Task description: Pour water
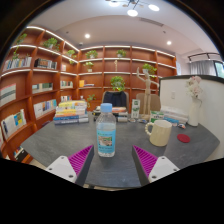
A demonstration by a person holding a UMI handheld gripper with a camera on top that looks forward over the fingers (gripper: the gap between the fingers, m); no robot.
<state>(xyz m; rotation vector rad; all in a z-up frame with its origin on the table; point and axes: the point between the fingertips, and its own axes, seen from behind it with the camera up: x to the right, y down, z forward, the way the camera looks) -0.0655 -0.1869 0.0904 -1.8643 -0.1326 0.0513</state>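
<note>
orange shelves (40, 75) with books and plants line the walls. a book stack (71, 113) lies on the grey table (60, 140). a wooden figure (147, 92) stands beyond.

Grey surface (60, 145). Bearing clear water bottle (106, 131) with blue cap, cream mug (159, 132) beside, small red item (183, 138), stacked books (71, 113) behind.

A gray table (60, 142) spreads out ahead of the fingers. Beyond it, tall wooden shelves (40, 75) hold books and green plants (118, 84). Small round lights (132, 13) shine in the white ceiling. Off to the right is a window (208, 68).
</note>
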